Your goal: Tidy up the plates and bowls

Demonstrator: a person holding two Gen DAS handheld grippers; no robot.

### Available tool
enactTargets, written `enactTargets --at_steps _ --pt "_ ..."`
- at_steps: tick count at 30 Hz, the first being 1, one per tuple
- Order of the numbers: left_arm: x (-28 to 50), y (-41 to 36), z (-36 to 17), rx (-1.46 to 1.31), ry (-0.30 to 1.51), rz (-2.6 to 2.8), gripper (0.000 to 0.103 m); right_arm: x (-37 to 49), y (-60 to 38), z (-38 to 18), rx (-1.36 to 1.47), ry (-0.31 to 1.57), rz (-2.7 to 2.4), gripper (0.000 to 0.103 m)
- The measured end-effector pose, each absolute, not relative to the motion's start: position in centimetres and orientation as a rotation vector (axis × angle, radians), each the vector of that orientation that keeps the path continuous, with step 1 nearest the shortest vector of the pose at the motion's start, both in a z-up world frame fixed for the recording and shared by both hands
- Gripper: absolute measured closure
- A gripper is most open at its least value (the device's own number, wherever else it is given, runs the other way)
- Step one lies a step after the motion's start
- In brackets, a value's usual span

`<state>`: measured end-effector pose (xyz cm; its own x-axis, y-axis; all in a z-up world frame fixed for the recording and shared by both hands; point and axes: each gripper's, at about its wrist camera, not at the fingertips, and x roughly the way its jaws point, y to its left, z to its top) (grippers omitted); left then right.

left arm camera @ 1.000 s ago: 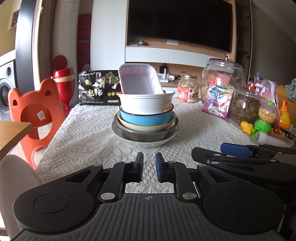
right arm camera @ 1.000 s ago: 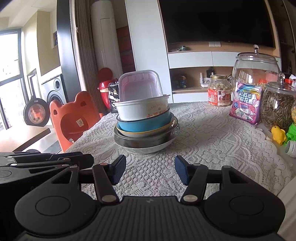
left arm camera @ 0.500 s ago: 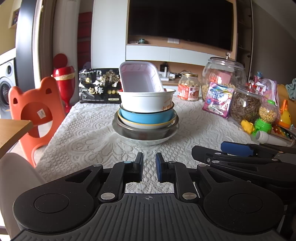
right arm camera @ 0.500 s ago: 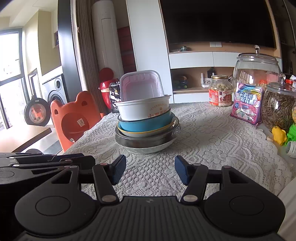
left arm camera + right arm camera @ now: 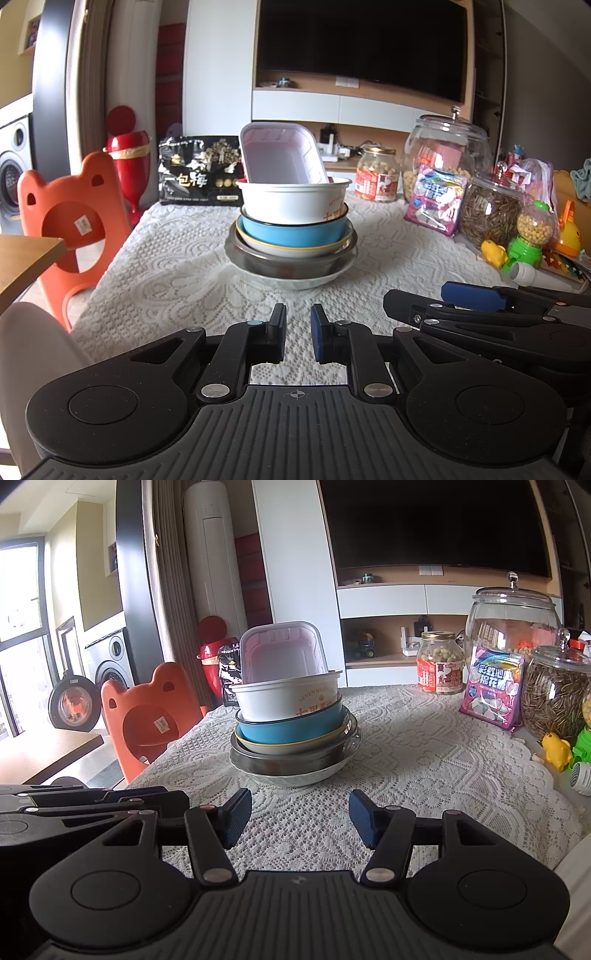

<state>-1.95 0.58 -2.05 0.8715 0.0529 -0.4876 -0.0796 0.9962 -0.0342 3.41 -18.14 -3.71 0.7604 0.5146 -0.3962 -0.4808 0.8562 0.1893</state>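
Leaning steeply inside the white paper bowl (image 5: 293, 202) at the top of the stack of bowls (image 5: 291, 236), the white rectangular tray (image 5: 281, 154) looks like the weak point: a careless nudge or a grab low on the stack could tip it off the back or drag the looser bowls sideways across the lace tablecloth (image 5: 177, 266). Its long axis runs nearly upright, open face turned toward the cameras and top rim tilted away from them. Both grippers hang short of the stack and hold nothing, the left gripper (image 5: 298, 334) pressed nearly together with only a narrow gap, the right gripper (image 5: 300, 818) spread about halfway.
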Motion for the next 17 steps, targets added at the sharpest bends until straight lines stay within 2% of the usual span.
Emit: enactTargets --at_steps 17 --pt "-2.2 0.46 -1.99 -0.075 0.507 0.072 0.086 3.41 -18.22 -3.74 0.084 0.461 0.544 0.044"
